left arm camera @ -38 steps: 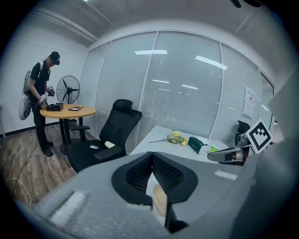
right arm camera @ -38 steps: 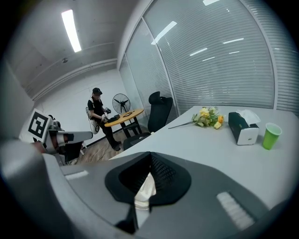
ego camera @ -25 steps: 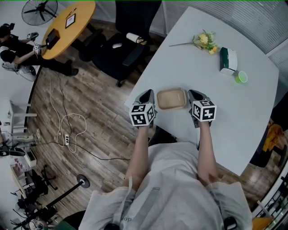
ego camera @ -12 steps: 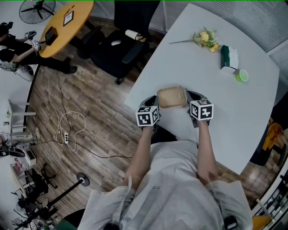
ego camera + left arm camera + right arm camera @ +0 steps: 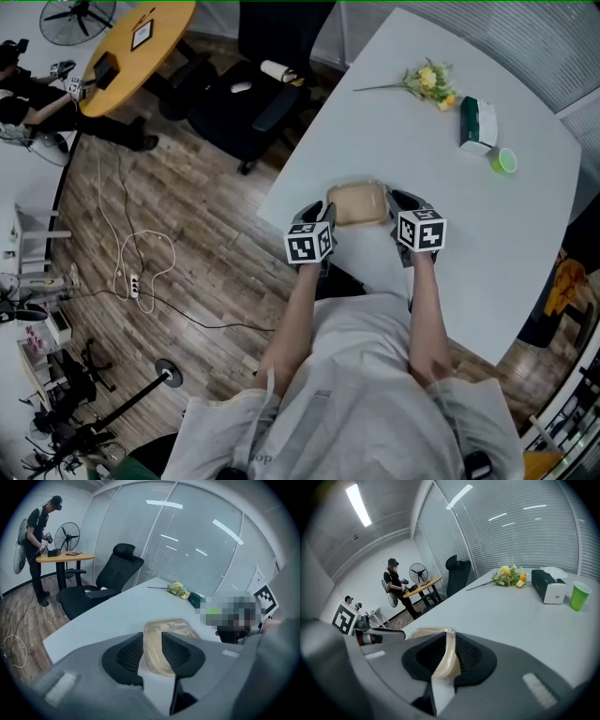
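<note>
At the far left a person in dark clothes point(image 5: 28, 94) stands beside a round wooden table point(image 5: 141, 47), and a black office chair point(image 5: 253, 94) stands between that table and the large white table point(image 5: 412, 131).

The left gripper point(image 5: 326, 214) rests at the left side of a shallow clear plastic container with a tan lid point(image 5: 358, 202). In the left gripper view its jaws stand apart with an empty gap between them, and nothing is pinched there. The container point(image 5: 171, 626) lies just ahead of the left gripper point(image 5: 152, 641), seen through this gap, very near but, as far as I can tell, not touched by the pads.

The container sits flat on the white table, close to the edge nearest to the person. I think this place lets both grippers come at it from its two short sides.

The right gripper point(image 5: 398, 199) is at the right side of the container. In the right gripper view the jaws of the right gripper point(image 5: 451, 641) are pressed together on the thin rim of the container point(image 5: 424, 633), which runs upright between the pads. The rim seems the only part thin enough for such a hold.

Farther right on the white table, well apart from the grippers, lie a bunch of yellow flowers point(image 5: 427, 82), a dark green tissue box point(image 5: 476, 122) and a small green plastic cup point(image 5: 504, 160).
</note>
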### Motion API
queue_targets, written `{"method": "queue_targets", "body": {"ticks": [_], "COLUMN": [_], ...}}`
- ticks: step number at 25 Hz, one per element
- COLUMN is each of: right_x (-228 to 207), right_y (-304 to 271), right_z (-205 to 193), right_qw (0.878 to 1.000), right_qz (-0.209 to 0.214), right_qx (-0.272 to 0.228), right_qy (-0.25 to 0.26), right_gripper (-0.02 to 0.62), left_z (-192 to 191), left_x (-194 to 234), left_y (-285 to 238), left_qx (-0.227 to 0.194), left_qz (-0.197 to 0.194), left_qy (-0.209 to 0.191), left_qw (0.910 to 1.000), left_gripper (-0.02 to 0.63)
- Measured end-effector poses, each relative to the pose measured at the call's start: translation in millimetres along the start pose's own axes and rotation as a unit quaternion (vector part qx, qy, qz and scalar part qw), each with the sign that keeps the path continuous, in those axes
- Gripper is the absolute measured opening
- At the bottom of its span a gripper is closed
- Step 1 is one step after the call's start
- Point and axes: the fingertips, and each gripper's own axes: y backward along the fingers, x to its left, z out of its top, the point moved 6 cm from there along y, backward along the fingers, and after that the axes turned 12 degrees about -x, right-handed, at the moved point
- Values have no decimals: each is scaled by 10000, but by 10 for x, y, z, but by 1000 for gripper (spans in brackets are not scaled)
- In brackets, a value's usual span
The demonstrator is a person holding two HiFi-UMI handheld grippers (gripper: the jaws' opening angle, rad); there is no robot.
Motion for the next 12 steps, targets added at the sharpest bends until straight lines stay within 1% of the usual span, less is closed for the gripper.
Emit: {"method": "queue_targets", "body": {"ticks": [6, 12], "right_x": [-6, -3], "right_y": [-21, -58], "right_z": [-40, -105], "right_qw": [9999, 9995], "right_qz": [76, 198], "right_qx": [59, 177], "right_qy": [-113, -194], "right_gripper": [88, 131], "left_z": [-48, -65], "left_x": [-32, -39], "left_y": [-26, -46], "left_qx": [75, 91], "left_qz": [21, 76], "left_qy": [161, 276], "left_qw": [9998, 9995], "left_gripper": [141, 167]}}
